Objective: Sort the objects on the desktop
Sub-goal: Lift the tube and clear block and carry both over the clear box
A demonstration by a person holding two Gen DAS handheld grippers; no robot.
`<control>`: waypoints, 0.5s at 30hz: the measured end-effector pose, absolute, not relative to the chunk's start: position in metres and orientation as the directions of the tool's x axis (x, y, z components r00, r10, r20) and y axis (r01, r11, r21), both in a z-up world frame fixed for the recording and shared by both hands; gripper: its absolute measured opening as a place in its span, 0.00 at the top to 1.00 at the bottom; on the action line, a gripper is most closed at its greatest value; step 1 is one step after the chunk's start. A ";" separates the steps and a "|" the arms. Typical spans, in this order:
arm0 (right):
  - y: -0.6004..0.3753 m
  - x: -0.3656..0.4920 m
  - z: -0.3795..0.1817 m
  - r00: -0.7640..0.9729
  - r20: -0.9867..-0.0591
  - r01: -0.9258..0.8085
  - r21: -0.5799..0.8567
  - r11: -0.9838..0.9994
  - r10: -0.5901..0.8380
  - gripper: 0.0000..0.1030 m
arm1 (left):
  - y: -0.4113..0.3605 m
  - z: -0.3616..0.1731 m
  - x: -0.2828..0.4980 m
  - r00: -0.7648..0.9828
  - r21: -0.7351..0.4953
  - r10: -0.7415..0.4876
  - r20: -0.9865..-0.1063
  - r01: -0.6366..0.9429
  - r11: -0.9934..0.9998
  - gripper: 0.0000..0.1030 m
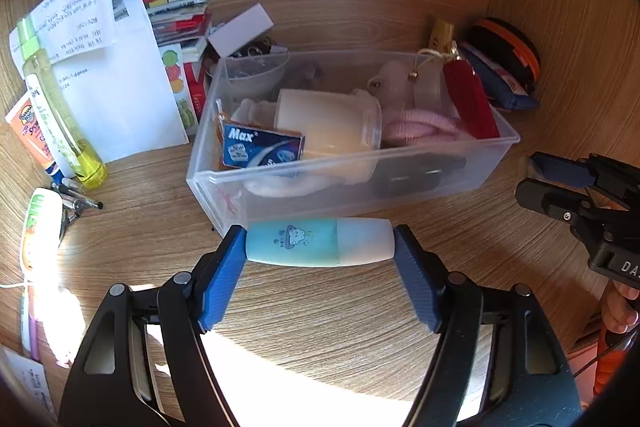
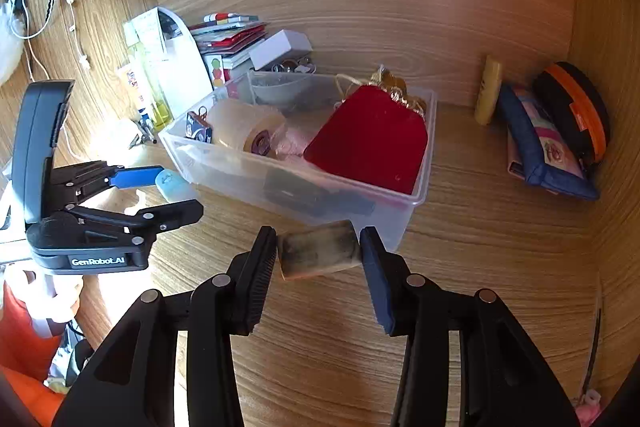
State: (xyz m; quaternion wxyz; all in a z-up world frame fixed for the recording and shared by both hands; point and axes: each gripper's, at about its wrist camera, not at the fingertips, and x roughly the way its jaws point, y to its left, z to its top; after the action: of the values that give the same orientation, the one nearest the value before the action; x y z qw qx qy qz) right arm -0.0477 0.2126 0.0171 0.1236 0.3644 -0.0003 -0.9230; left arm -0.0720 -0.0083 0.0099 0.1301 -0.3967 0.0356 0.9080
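My left gripper (image 1: 320, 241) is shut on a small blue and white bottle (image 1: 316, 242) held crosswise by its two ends, just in front of the clear plastic bin (image 1: 224, 183). In the right wrist view my right gripper (image 2: 319, 247) is shut on a dirty grey eraser block (image 2: 318, 250), held lengthwise in front of the clear plastic bin's (image 2: 416, 199) near corner. The left gripper (image 2: 168, 193) shows at that view's left with the blue bottle (image 2: 174, 185). The right gripper (image 1: 528, 179) appears at the right edge of the left wrist view. The bin holds a tape roll (image 2: 248, 129), a red pouch (image 2: 368, 141) and other items.
White papers (image 1: 120, 79), a yellow-green bottle (image 1: 60, 111), tubes and pens (image 1: 76, 195) lie left of the bin. Books (image 2: 232, 35) stand behind it. A blue pouch (image 2: 548, 147) and a black-orange case (image 2: 576, 111) sit in the right corner. Wooden walls enclose the desk.
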 end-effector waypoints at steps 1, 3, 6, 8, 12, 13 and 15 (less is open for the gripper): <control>0.214 -0.049 0.020 -0.710 -0.667 0.222 0.091 -0.971 -0.225 0.61 | -0.010 0.014 -0.072 -0.659 -0.044 0.212 -0.722 -0.261 -0.964 0.29; 0.217 -0.054 0.025 -0.721 -0.657 0.212 0.095 -0.973 -0.221 0.61 | -0.012 0.025 -0.087 -0.672 -0.057 0.218 -0.707 -0.253 -0.966 0.29; 0.221 -0.060 0.032 -0.734 -0.643 0.204 0.101 -0.974 -0.220 0.61 | -0.031 0.033 -0.084 -0.692 -0.074 0.225 -0.686 -0.241 -0.968 0.29; 0.222 -0.065 0.036 -0.741 -0.635 0.202 0.101 -0.974 -0.219 0.61 | -0.039 0.040 -0.085 -0.705 -0.079 0.220 -0.674 -0.228 -0.970 0.29; 0.217 -0.078 0.042 -0.740 -0.629 0.219 0.110 -0.970 -0.238 0.61 | -0.046 0.051 -0.094 -0.712 -0.106 0.237 -0.661 -0.225 -0.969 0.29; 0.215 -0.082 0.042 -0.737 -0.631 0.223 0.111 -0.969 -0.242 0.61 | -0.047 0.053 -0.096 -0.715 -0.106 0.237 -0.658 -0.224 -0.969 0.29; 0.209 -0.089 0.041 -0.731 -0.635 0.234 0.112 -0.966 -0.251 0.61 | -0.046 0.056 -0.101 -0.721 -0.102 0.235 -0.652 -0.223 -0.969 0.29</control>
State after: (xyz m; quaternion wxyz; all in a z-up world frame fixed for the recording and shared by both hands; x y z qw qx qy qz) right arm -0.0894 0.2092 0.0414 0.1304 0.3430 -0.0118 -0.9302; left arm -0.1009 -0.0465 0.0563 0.1234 -0.3524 -0.0082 0.9277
